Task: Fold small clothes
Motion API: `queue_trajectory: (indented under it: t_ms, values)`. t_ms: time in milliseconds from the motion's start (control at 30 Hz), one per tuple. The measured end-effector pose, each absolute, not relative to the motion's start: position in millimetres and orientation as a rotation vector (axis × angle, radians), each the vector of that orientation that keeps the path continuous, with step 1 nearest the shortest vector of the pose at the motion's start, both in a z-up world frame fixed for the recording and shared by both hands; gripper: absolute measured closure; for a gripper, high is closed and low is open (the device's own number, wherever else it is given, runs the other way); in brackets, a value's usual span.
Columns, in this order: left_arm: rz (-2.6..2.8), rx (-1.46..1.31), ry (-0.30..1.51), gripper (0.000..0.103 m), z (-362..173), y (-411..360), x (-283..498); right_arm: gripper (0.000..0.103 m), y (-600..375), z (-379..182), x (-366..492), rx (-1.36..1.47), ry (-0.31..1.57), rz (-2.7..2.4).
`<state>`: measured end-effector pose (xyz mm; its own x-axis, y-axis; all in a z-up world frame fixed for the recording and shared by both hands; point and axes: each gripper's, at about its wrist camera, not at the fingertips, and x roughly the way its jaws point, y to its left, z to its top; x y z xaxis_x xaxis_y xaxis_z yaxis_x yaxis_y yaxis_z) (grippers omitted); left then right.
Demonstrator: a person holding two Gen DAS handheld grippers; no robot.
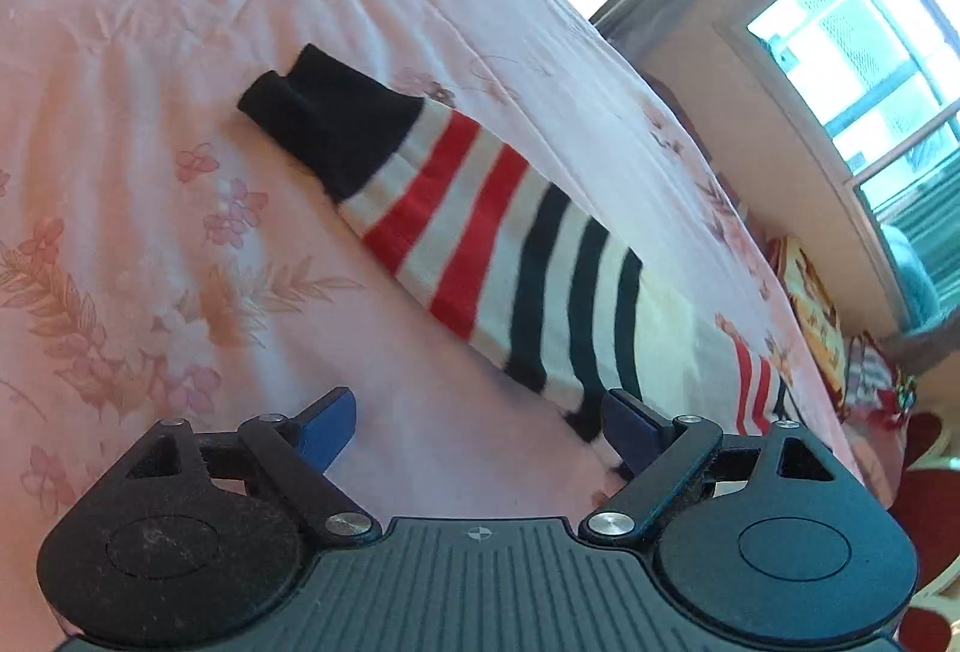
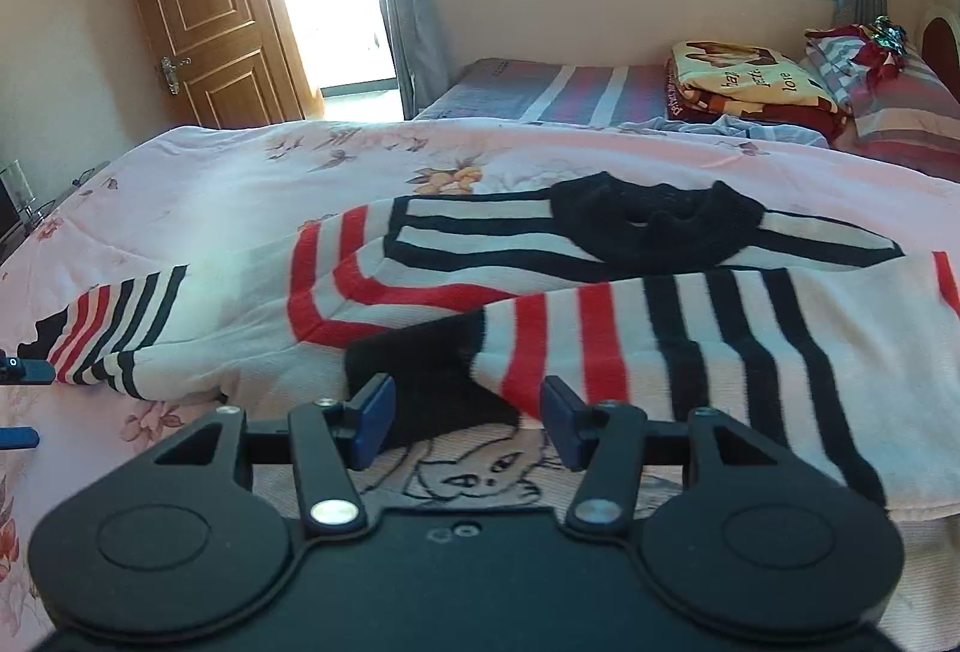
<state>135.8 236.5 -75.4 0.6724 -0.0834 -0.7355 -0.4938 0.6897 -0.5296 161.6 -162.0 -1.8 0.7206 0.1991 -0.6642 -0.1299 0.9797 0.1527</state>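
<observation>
A small striped sweater [image 2: 540, 292], white with red and dark bands and a black collar, lies flat on a pink floral bedsheet [image 2: 210, 184], filling the middle of the right wrist view with its long axis running left to right and its collar toward the top of the frame. In the left wrist view one sleeve [image 1: 468, 226] stretches diagonally from its black cuff at upper left down to lower right. The left gripper [image 1: 480, 424] stands wide open and holds nothing; the right gripper [image 2: 468, 421] is about half open over the folded-in right sleeve's black cuff [image 2: 420, 382], gripping nothing.
</observation>
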Motion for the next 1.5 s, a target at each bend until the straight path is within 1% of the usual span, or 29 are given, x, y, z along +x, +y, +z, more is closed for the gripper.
queue_trajectory:
  t_ms: [167, 233, 267, 300, 333, 400, 467, 600, 667, 700, 800, 867, 900, 933, 967, 1100, 1167, 1267, 1367, 1500]
  values:
    - [0.236, -0.869, 0.748, 0.016, -91.1, 267.9, 163.3, 0.049, -126.3, -5.2, 175.0, 0.076, 0.761, 0.175]
    - [0.241, -0.886, 0.722, 0.024, -95.8, 275.6, 176.2, 0.048, -116.5, -7.4, 180.3, 0.067, 0.766, 0.162]
    - [0.244, -0.886, 0.714, 0.031, -98.5, 280.5, 181.1, 0.048, -113.0, -8.8, 183.3, 0.069, 0.769, 0.153]
    - [0.245, -0.886, 0.702, 0.04, -100.1, 282.3, 185.1, 0.048, -111.0, -10.6, 186.4, 0.074, 0.772, 0.144]
    - [0.249, -0.887, 0.697, 0.047, -103.7, 287.1, 190.3, 0.047, -109.6, -12.6, 189.5, 0.08, 0.776, 0.135]
    - [0.252, -0.901, 0.692, 0.073, -111.4, 293.5, 198.6, 0.046, -106.5, -15.2, 192.9, 0.081, 0.777, 0.121]
    - [0.257, -0.942, 0.686, 0.084, -117.8, 299.1, 204.5, 0.046, -102.5, -18.7, 197.7, 0.071, 0.781, 0.106]
    - [0.218, -0.911, 0.657, 0.084, -106.9, 293.5, 210.8, 0.047, -96.1, -19.9, 201.9, 0.047, 0.766, 0.072]
    - [0.166, -0.842, 0.616, 0.084, -90.1, 288.0, 211.2, 0.046, -93.1, -25.3, 201.7, 0.024, 0.772, 0.056]
    - [0.138, -0.81, 0.599, 0.084, -81.0, 281.5, 215.4, 0.046, -91.1, -34.6, 204.1, 0.018, 0.815, 0.056]
    - [0.023, -0.693, 0.539, 0.084, -46.8, 249.9, 229.6, 0.042, -76.2, -46.1, 199.9, -0.108, 0.789, 0.064]
    - [-0.075, -0.617, 0.516, 0.084, -26.1, 219.8, 237.5, 0.043, -82.1, -41.3, 201.7, -0.051, 0.801, 0.07]
    - [-0.127, -0.581, 0.511, 0.084, -17.2, 201.9, 241.5, 0.043, -90.9, -35.9, 201.8, 0.021, 0.8, 0.085]
    - [-0.186, -0.544, 0.509, 0.084, -8.7, 181.5, 244.4, 0.046, -101.0, -30.4, 199.6, 0.095, 0.794, 0.093]
    - [-0.238, -0.511, 0.512, 0.084, -2.2, 159.9, 247.5, 0.045, -109.0, -25.6, 196.2, 0.138, 0.784, 0.088]
    - [-0.456, -0.412, 0.577, 0.084, 6.9, 63.1, 251.5, 0.042, -145.4, -7.2, 176.2, 0.188, 0.739, 0.031]
    - [-0.535, -0.373, 0.638, 0.084, -3.2, 12.3, 250.9, 0.04, -172.7, -1.7, 165.0, 0.235, 0.731, 0.006]
    - [-0.572, -0.345, 0.769, 0.084, -28.3, -36.8, 246.7, 0.039, -209.2, -0.1, 149.1, 0.293, 0.736, -0.037]
    - [-0.521, -0.319, 0.76, 0.084, -28.9, -38.5, 224.8, 0.038, -237.4, -4.7, 137.9, 0.396, 0.765, -0.036]
    - [-0.368, -0.285, 0.748, 0.083, -14.3, 2.7, 220.1, 0.039, -242.8, -4.5, 139.1, 0.437, 0.759, 0.004]
